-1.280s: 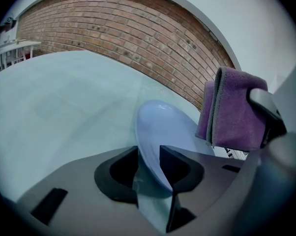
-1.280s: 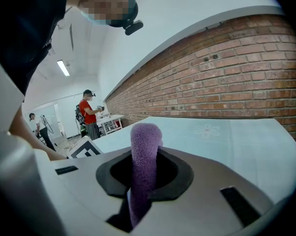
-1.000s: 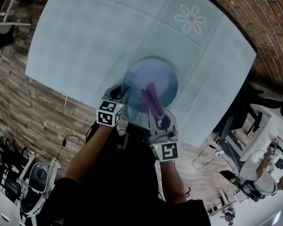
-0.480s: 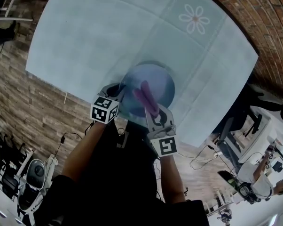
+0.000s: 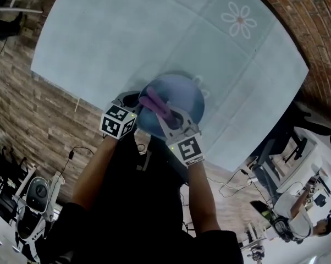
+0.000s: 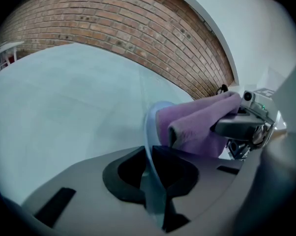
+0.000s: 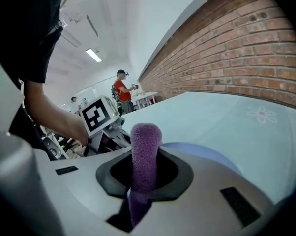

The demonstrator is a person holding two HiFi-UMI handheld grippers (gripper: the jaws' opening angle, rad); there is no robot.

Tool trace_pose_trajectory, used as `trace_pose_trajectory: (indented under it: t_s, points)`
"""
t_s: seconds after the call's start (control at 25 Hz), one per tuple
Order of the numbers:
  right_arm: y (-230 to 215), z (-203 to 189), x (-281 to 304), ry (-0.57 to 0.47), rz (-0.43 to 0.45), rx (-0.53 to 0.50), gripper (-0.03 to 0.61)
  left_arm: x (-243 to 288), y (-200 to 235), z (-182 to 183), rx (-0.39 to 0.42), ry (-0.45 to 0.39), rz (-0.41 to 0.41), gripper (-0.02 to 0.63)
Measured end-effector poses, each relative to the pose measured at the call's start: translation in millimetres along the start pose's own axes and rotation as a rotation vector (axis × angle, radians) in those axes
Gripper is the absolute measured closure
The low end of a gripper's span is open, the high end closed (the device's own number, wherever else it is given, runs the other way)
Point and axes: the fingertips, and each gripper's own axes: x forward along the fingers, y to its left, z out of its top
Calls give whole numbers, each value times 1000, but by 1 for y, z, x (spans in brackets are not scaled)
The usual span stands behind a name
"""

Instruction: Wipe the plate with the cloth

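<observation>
A pale blue plate (image 5: 176,100) sits near the front edge of the light table (image 5: 127,37). My left gripper (image 5: 136,106) is at the plate's near-left rim. In the left gripper view the rim (image 6: 149,132) runs edge-on between its jaws, which are closing and pinch it. My right gripper (image 5: 166,116) is shut on a folded purple cloth (image 5: 153,104), which lies over the plate's near part. In the right gripper view the cloth (image 7: 145,151) stands up between the jaws, with the plate (image 7: 214,157) just beyond. The cloth (image 6: 197,124) shows close beside the rim.
A white flower print (image 5: 240,20) marks the table's far right corner. Brick wall (image 5: 314,32) runs behind the table, wood-look floor (image 5: 33,120) to the left. Chairs and cables stand around. A person in a red shirt (image 7: 121,90) stands far off.
The right gripper has swung the cloth down and left across the plate towards the left gripper. The left gripper's jaws have closed in on the plate's rim.
</observation>
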Motion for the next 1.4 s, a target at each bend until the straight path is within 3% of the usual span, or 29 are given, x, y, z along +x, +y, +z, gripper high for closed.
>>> trace_pose_trajectory:
  t_s: [0.44,0.76,1.12,1.4]
  points:
    - [-8,-27,47,167,21,-13,514,1,-2,3,14,-5,-3,548]
    - [-16,-33,62,232,20,23,514,2,-2,4,24,-1,3,549]
    - [-22,-31,67,266,-60,-137,514,0,0,3,14,22,-10,549]
    - [-39,-26,65,252,-141,-189,514,1,-1,2,3,20,-15,549]
